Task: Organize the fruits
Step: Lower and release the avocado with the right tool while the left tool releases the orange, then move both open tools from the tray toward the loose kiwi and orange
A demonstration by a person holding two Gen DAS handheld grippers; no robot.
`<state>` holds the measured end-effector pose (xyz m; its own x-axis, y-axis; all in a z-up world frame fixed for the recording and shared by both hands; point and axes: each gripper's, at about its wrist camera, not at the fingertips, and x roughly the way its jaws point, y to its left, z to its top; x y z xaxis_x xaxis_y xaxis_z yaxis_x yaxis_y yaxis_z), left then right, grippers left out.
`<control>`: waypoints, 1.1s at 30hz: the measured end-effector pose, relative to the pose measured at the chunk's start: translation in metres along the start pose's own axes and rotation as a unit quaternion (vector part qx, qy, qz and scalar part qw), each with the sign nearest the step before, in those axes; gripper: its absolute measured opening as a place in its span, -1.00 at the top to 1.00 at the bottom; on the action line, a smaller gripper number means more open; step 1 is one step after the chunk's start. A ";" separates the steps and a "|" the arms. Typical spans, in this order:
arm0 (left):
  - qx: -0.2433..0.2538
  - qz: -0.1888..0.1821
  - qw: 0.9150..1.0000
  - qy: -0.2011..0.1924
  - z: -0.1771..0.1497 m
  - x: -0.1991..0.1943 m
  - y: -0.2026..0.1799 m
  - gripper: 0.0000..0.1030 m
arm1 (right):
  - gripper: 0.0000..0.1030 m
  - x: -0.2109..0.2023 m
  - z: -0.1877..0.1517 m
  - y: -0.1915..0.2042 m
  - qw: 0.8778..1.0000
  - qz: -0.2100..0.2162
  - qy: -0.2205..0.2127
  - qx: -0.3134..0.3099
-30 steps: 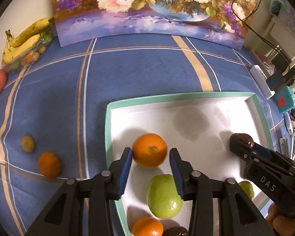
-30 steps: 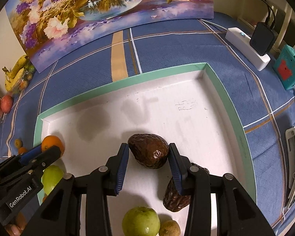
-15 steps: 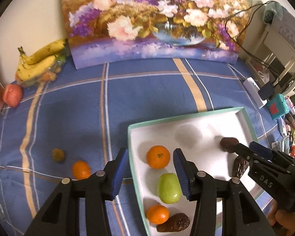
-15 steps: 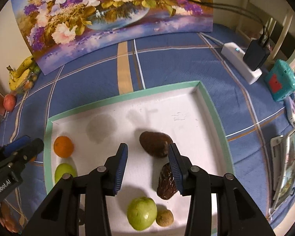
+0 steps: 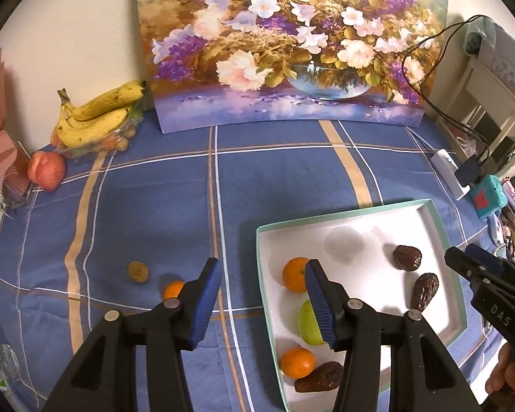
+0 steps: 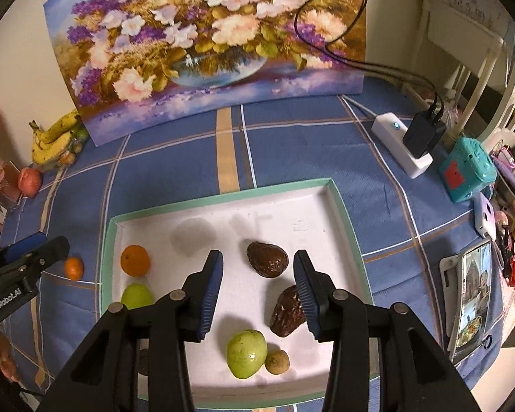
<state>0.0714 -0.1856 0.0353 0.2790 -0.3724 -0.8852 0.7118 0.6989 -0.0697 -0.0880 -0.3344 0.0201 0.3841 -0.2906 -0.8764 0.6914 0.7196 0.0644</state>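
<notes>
A blue checked tablecloth (image 5: 154, 185) covers the table, and a big flower painting (image 5: 292, 41) stands against the wall at twelve o'clock. A white tray (image 6: 346, 226) with a green rim lies on the cloth; in the left wrist view it sits toward four o'clock, in the right wrist view at the centre.

The left gripper (image 5: 262, 300) is held above the cloth with its jaws spread wide and nothing between them, straddling the tray's left rim. The right gripper (image 6: 257, 292) hangs over the tray, jaws likewise parted and empty.

A bunch of bananas (image 5: 96, 116) rests at ten o'clock by the wall, with a red apple (image 5: 46, 171) just beside it toward nine.

Inside the tray, two oranges (image 5: 294, 274) and a green fruit (image 5: 309, 319) lie along the left side, with a dark brown fruit (image 5: 317, 381) at the near corner. Two more dark brown fruits (image 6: 267, 259) lie toward the right side, close together. A second green fruit (image 6: 246, 353) sits near the front edge, touching a small brown round fruit (image 6: 277, 361).

Out on the cloth, at seven o'clock from the tray's far corner, lie a loose small orange (image 5: 173, 289) and a small brownish fruit (image 5: 138, 271), near each other but apart.
</notes>
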 end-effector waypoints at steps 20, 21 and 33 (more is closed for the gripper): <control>-0.010 0.044 0.999 0.011 -0.002 0.006 0.010 -0.64 | -0.36 0.011 -0.005 0.002 1.000 0.000 0.021 -0.004; -0.011 0.051 0.999 0.013 -0.003 0.008 0.011 -0.75 | -0.36 0.012 -0.005 0.002 1.000 0.001 0.023 -0.005; -0.016 0.077 0.997 0.017 -0.008 0.016 0.025 -1.00 | -0.62 0.027 -0.012 0.007 0.999 -0.013 0.033 -0.023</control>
<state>0.0883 -0.1696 0.0156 0.3612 -0.2388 -0.9014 0.6417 0.7650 0.0545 -0.0804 -0.3300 -0.0082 0.3234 -0.2681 -0.9075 0.6718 0.7404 0.0207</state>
